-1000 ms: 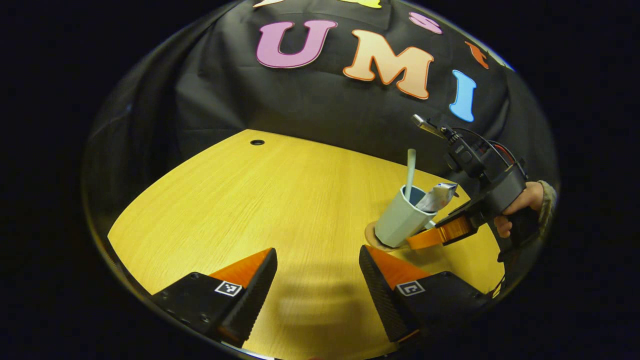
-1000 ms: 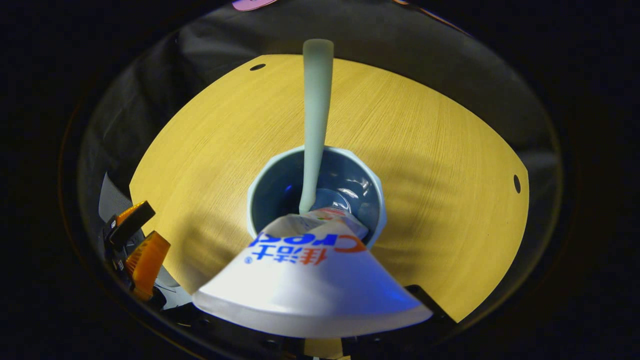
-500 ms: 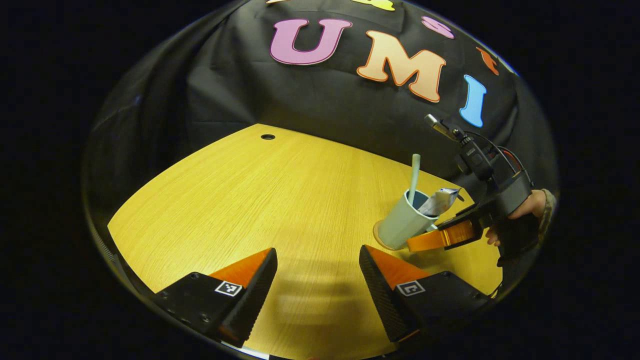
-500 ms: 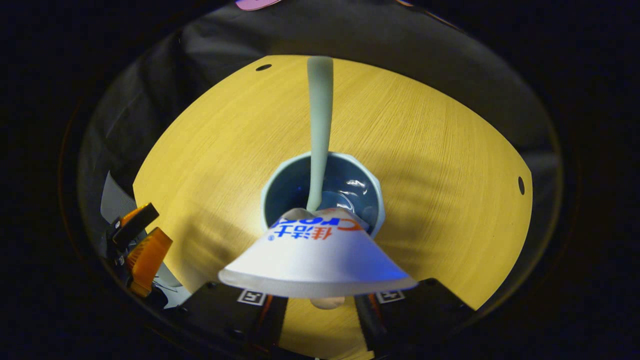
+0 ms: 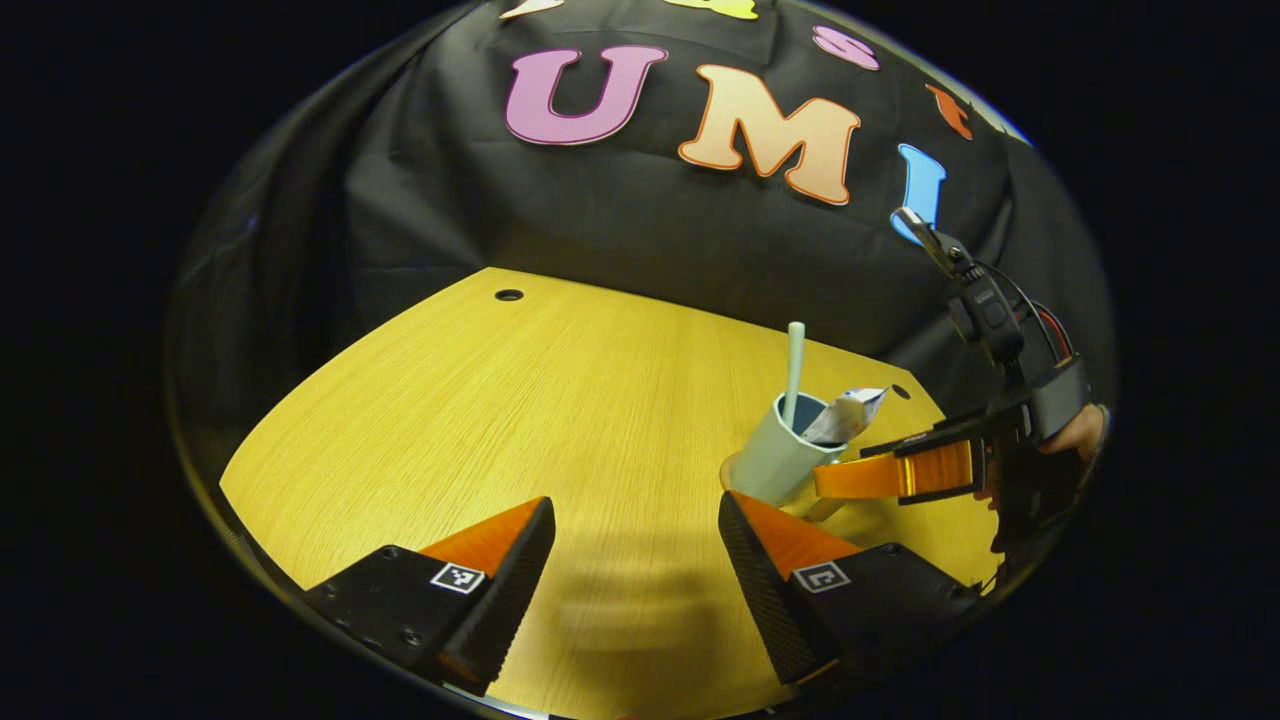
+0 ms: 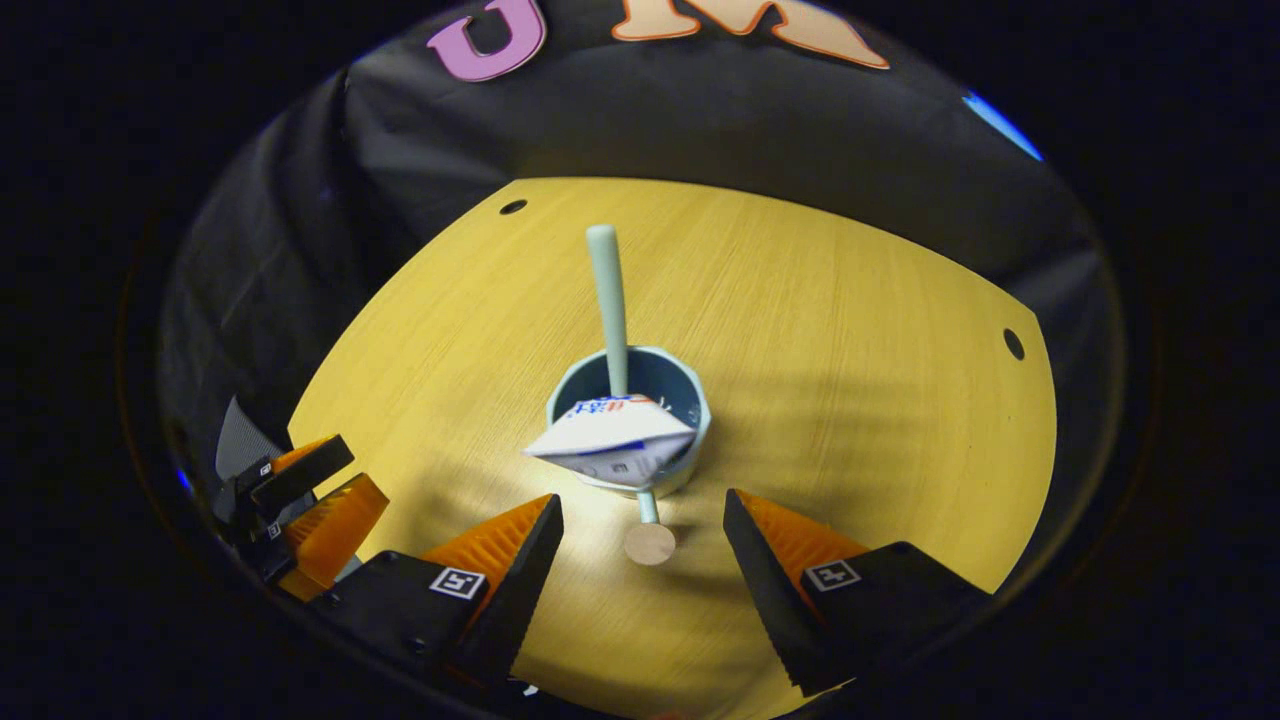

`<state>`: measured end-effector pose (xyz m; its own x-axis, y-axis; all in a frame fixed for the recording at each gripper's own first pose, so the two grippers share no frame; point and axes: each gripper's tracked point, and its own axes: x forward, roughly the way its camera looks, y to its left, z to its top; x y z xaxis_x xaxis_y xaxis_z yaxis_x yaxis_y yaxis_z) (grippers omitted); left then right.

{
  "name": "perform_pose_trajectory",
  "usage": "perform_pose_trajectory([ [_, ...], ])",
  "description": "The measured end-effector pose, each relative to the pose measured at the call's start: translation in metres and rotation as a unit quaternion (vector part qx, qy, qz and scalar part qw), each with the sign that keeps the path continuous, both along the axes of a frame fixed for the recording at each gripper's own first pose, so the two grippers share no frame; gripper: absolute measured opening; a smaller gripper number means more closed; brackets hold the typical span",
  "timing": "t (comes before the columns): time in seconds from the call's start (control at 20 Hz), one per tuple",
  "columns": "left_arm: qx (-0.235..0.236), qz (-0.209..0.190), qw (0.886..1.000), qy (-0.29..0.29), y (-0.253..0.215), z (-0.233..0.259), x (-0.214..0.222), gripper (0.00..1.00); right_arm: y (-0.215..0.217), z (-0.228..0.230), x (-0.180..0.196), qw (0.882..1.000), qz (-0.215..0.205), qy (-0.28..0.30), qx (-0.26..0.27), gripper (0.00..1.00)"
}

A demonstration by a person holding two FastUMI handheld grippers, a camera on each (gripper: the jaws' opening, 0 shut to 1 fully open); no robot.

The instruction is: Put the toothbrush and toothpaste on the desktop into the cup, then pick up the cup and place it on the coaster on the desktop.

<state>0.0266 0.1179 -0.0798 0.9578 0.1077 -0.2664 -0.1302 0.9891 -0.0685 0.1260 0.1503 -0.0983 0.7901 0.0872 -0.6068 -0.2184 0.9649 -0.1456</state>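
Observation:
The pale green cup (image 5: 775, 462) stands on the round tan coaster (image 5: 735, 470) at the right of the wooden desktop. The toothbrush handle (image 5: 793, 365) and the crumpled white toothpaste tube (image 5: 845, 415) stick out of the cup. In the right gripper view the cup (image 6: 690, 440) sits just ahead, holding the toothbrush (image 6: 607, 300) and toothpaste (image 6: 610, 440). A short stem with a round tan end (image 6: 650, 543) points from the cup toward my right gripper (image 6: 640, 540). That gripper is open and clear of the cup. My left gripper (image 5: 635, 560) is open over bare desktop, left of the cup.
The right gripper (image 5: 880, 476) and the hand (image 5: 1085, 430) holding it are right of the cup. The left gripper (image 6: 300, 500) is at the table's near left edge. Small holes (image 6: 513, 207) (image 6: 1013, 343) mark the far desktop. Black cloth wall stands behind the desktop (image 5: 500, 420).
My right gripper has drawn back and up from the cup, so the toothpaste tube looks smaller and both fingers now show, spread apart. The cup stands upright. The left gripper barely moved.

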Motion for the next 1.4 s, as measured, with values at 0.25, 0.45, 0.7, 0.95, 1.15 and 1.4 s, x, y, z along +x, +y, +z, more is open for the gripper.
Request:
perform_pose_trajectory([
  [0.25, 0.007, -0.026, 1.0, 0.008, -0.015, 0.001, 0.007, 0.95, -0.019, 0.018, -0.033, 0.996, -0.036, -0.051, 0.062, 0.96],
  [0.45, 0.003, -0.044, 0.999, 0.025, -0.026, -0.005, 0.008, 0.95, -0.044, 0.014, -0.054, 0.99, -0.077, -0.062, 0.096, 0.96],
  [0.7, 0.024, -0.08, 0.996, 0.037, -0.043, -0.008, 0.014, 0.95, -0.073, 0.02, -0.072, 0.978, -0.129, -0.093, 0.137, 0.99],
  [0.95, 0.02, -0.108, 0.993, 0.051, -0.061, -0.013, 0.021, 0.95, -0.098, 0.024, -0.091, 0.971, -0.164, -0.113, 0.13, 0.96],
  [1.15, 0.034, -0.125, 0.99, 0.061, -0.065, -0.013, 0.022, 0.95, -0.108, 0.036, -0.098, 0.967, -0.173, -0.132, 0.134, 0.99],
  [1.4, 0.036, -0.125, 0.99, 0.062, -0.065, -0.01, 0.027, 0.95, -0.121, 0.046, -0.109, 0.961, -0.189, -0.153, 0.133, 0.96],
])
